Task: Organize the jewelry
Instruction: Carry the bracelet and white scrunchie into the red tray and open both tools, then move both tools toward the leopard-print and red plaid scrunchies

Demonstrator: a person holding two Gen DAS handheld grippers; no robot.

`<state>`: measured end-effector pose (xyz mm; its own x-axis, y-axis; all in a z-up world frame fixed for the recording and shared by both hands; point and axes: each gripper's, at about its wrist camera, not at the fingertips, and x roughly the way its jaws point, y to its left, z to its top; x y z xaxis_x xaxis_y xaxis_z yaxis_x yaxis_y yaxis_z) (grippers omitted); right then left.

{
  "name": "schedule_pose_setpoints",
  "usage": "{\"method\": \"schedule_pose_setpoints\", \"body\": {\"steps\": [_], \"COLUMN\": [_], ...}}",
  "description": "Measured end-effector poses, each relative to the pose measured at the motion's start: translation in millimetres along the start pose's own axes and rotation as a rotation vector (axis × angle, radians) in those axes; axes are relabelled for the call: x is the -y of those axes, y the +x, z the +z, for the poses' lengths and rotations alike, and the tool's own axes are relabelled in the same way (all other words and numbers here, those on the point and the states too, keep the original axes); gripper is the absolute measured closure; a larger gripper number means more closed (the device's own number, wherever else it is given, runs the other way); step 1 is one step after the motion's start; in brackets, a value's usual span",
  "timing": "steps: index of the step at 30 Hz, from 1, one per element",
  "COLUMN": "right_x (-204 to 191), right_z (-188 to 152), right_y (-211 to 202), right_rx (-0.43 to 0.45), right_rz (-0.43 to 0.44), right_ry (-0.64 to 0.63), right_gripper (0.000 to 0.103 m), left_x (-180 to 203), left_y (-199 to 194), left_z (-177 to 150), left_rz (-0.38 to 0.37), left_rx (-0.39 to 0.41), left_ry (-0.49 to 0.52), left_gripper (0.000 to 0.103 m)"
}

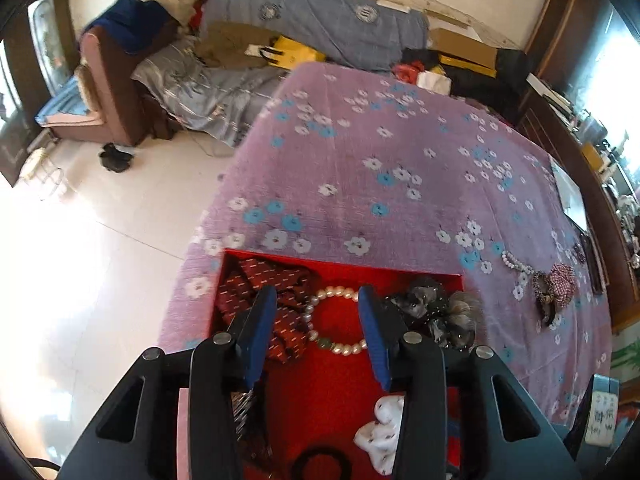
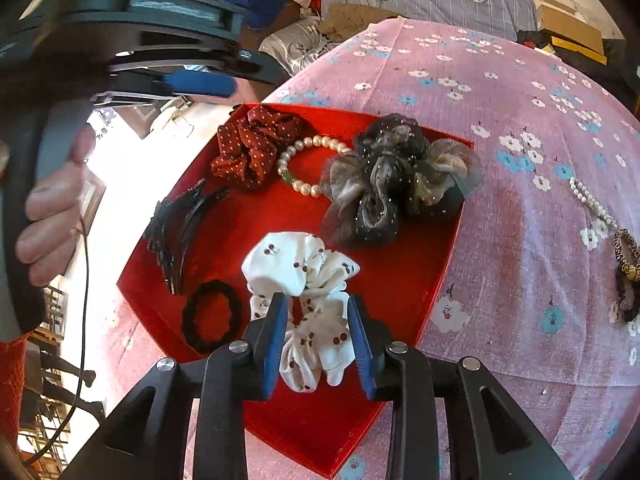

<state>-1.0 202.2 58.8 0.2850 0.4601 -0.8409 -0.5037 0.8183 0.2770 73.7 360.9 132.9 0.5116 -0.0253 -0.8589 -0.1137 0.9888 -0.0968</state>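
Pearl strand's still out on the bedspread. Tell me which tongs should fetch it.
Probably the right tongs: open over the red tray, with the pearl strand lying on their side. The left tongs hover over the tray's far-left part.

Support surface: bed covered in pink-purple cloth printed with white and blue flowers [image 1: 400,200]. Shallow red open box [image 2: 436,264] lies directly on it at 6 o'clock in the left wrist view. At 3 o'clock: white pearl strand [image 1: 516,263], just beside a leopard-print and red-checked scrunchie cluster [image 1: 554,286].
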Motion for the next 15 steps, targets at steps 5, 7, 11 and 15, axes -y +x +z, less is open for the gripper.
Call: {"method": "schedule_pose_setpoints", "body": {"steps": [5, 7, 11, 15], "right_x": [1.5, 2.1, 12.8, 38.0], "right_z": [-4.5, -9.0, -23.9, -44.0], "right_y": [-21.2, -31.6, -55.0, -76.1], "right_rx": [0.032, 0.045, 0.068, 0.08], "right_rz": [0.019, 0.023, 0.028, 0.019], "right_ry": [0.001, -0.003, 0.006, 0.041], "right_gripper": [0.067, 0.064, 0.061, 0.061], "left_x": [3.8, 7.8, 19.7, 44.4], "left_y": [-32.3, -44.8, -61.3, -70.1], "left_z": [-14.8, -22.9, -36.7, -47.5], "left_rz": [0.077, 0.098, 0.103, 0.065], "left_rx": [0.033, 0.041, 0.042, 0.041], "left_ry": [-0.008, -0.017, -0.039, -0.05], "left_gripper": [0.061, 0.06, 0.059, 0.059]}}
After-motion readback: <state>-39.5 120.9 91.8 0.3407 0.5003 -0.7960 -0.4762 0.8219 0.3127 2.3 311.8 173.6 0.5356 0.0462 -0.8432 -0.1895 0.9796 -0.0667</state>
